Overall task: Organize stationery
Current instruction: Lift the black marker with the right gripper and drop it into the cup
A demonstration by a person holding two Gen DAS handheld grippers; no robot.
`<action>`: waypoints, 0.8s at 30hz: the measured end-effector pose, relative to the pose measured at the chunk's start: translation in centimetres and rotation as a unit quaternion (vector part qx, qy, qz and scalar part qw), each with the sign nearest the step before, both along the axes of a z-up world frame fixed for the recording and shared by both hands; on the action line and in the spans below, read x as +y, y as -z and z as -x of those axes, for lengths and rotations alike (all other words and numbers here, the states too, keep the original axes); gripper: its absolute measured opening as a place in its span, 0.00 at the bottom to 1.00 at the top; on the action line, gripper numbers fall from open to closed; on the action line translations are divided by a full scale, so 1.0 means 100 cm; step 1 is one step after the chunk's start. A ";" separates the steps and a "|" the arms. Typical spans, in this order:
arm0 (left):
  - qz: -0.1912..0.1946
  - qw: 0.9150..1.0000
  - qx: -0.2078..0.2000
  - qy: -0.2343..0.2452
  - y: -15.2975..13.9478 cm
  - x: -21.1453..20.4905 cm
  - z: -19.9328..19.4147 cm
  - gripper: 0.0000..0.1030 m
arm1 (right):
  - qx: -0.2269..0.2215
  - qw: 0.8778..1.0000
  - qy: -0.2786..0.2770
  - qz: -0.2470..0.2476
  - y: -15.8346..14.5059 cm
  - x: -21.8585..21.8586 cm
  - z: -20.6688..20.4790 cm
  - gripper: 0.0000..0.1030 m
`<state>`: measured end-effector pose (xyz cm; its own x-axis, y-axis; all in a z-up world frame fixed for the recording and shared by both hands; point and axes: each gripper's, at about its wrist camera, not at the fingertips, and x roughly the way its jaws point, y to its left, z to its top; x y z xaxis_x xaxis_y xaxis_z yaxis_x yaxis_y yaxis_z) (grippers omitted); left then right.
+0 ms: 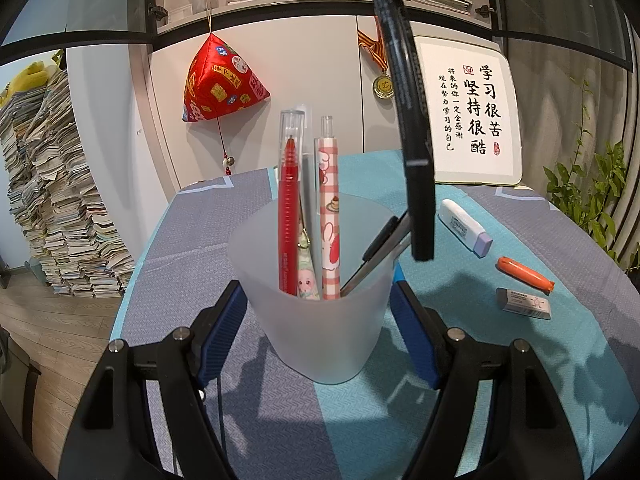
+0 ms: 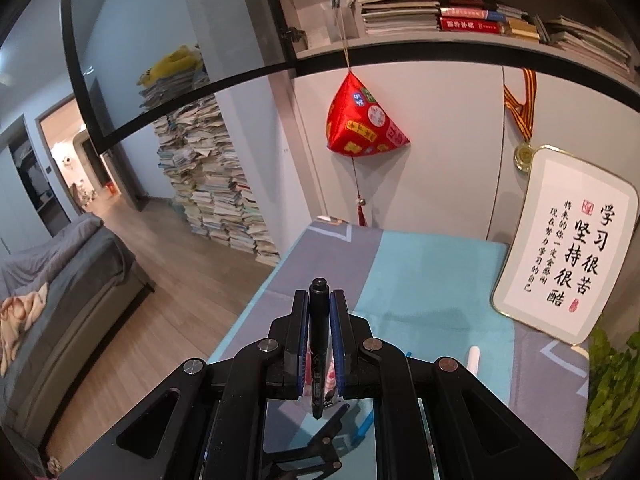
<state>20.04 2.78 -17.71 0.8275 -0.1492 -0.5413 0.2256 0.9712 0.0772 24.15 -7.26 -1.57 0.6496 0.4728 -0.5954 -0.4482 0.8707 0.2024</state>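
Left tongs (image 1: 320, 300) clamped frosted pen cup (image 1: 316, 280) on worktop (image 1: 500, 360) | right tongs (image 2: 319, 308) clamped black marker (image 2: 319, 320), poised above cup | advice: centre tip over rim gap beside scissors (image 1: 376, 256), lower straight.

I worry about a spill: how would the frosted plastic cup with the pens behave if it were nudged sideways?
The frosted translucent plastic cup probably tips easily: it narrows toward its base, and the tall red pen and checked pink pen stand well above its rim. It looks thin-walled and light. The left hand-held gripper braces it on both sides.
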 end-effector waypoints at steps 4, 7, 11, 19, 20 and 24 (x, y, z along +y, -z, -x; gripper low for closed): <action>0.000 1.000 0.000 0.000 0.000 0.000 0.000 0.71 | 0.002 1.000 0.001 -0.010 -0.003 -0.001 -0.001 0.11; 0.000 1.000 0.000 0.000 0.000 0.000 0.000 0.71 | -0.005 1.000 -0.002 -0.012 -0.006 0.000 0.000 0.11; 0.000 1.000 0.000 0.000 0.000 0.001 0.000 0.71 | 0.004 1.000 -0.004 0.003 0.005 0.005 -0.001 0.11; 0.000 1.000 0.000 0.000 0.000 0.000 0.000 0.71 | 0.048 0.998 -0.004 0.031 0.038 0.010 -0.013 0.11; 0.000 1.000 0.000 0.000 0.000 0.000 0.000 0.71 | 0.049 0.998 -0.004 0.032 0.039 0.010 -0.013 0.11; 0.000 1.000 0.000 0.000 0.000 0.000 0.000 0.71 | 0.056 0.998 -0.007 0.035 0.043 0.011 -0.012 0.11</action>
